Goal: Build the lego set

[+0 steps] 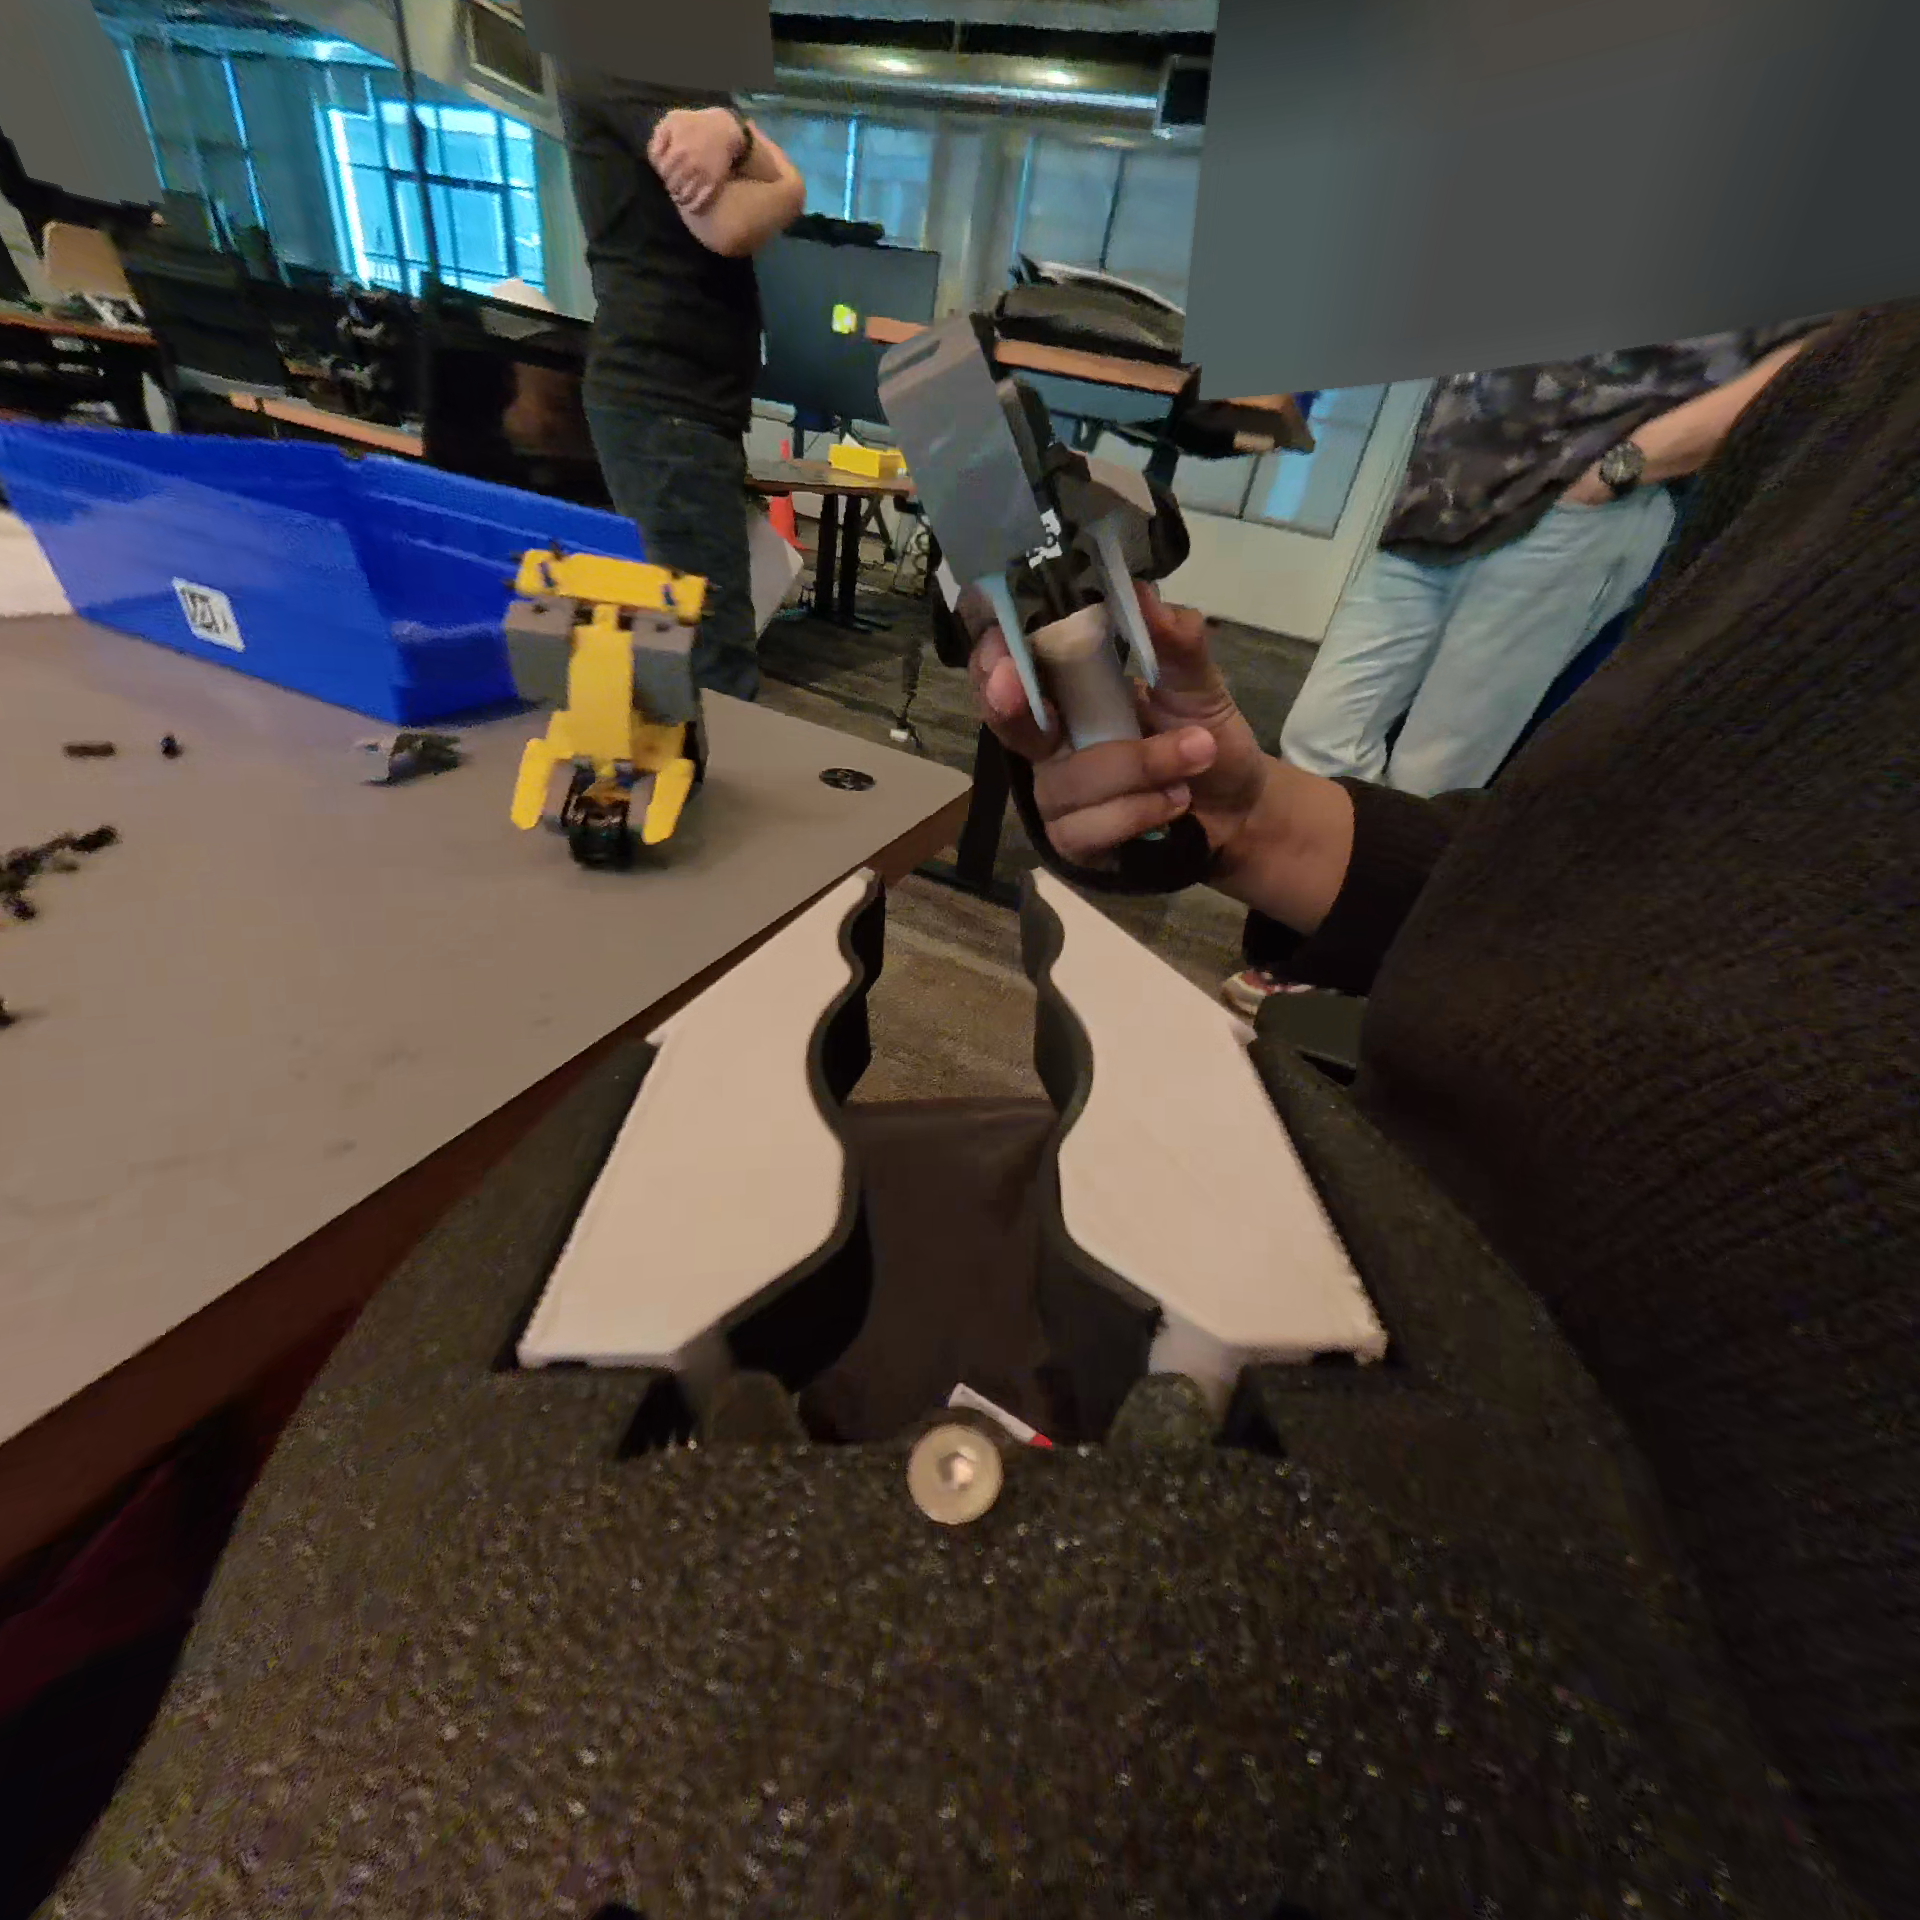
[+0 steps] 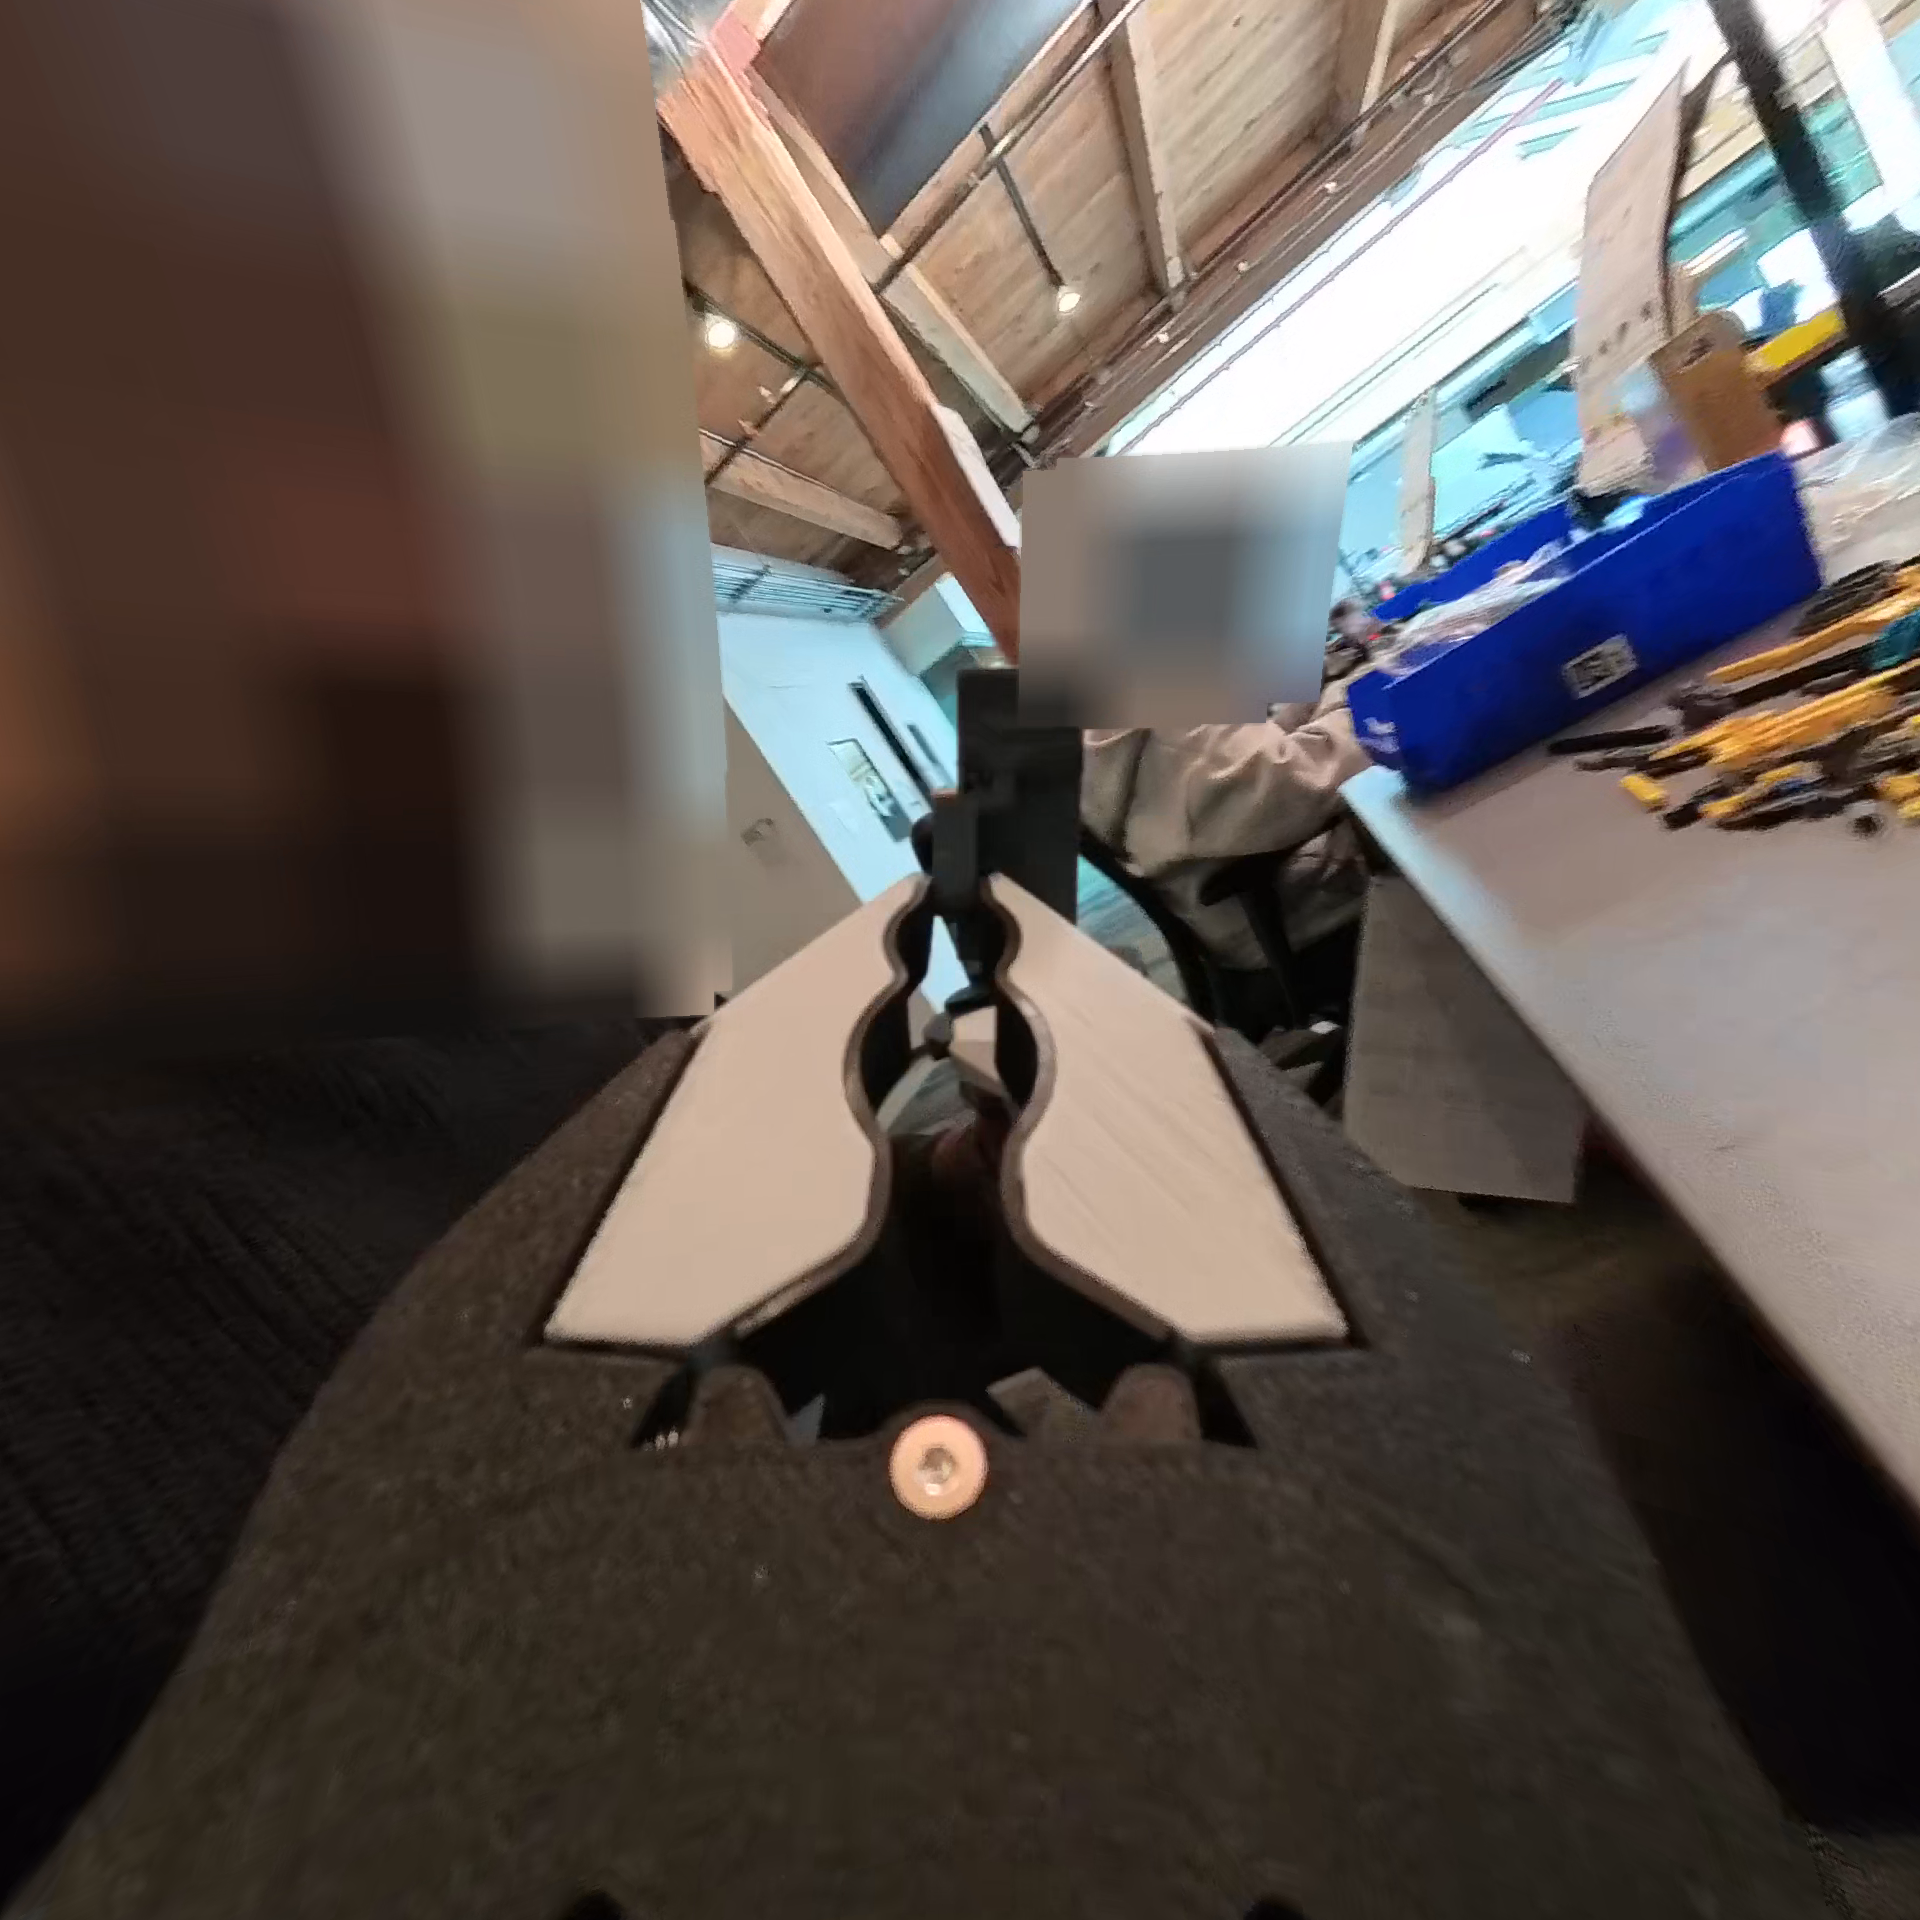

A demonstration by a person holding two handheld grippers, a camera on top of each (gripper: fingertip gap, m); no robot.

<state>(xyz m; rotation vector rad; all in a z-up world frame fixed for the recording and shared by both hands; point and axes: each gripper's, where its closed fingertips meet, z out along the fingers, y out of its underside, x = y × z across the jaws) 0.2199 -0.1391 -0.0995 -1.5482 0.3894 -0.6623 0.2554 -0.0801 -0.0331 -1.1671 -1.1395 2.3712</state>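
My left gripper (image 1: 952, 896) is open and empty, held just off the corner of the grey table (image 1: 312, 1039), over the floor. A yellow and grey toy model (image 1: 608, 707) stands on the table, ahead and to the left of it. A hand (image 1: 1122, 769) holds the other gripper's handle upright ahead on the right; its fingertips do not show there. In the right wrist view my right gripper (image 2: 956, 888) points up and away from the table (image 2: 1662, 987). It is closed on a thin black part (image 2: 961, 831) that sticks out past the tips.
A blue bin (image 1: 260, 561) stands at the table's back; it also shows in the right wrist view (image 2: 1590, 644). Loose black bits (image 1: 52, 862) and yellow and black pieces (image 2: 1808, 727) lie on the table. Two people (image 1: 665, 312) (image 1: 1455, 623) stand beyond; another sits (image 2: 1216, 810). My hands' fingertips stand some 10 cm from each other.
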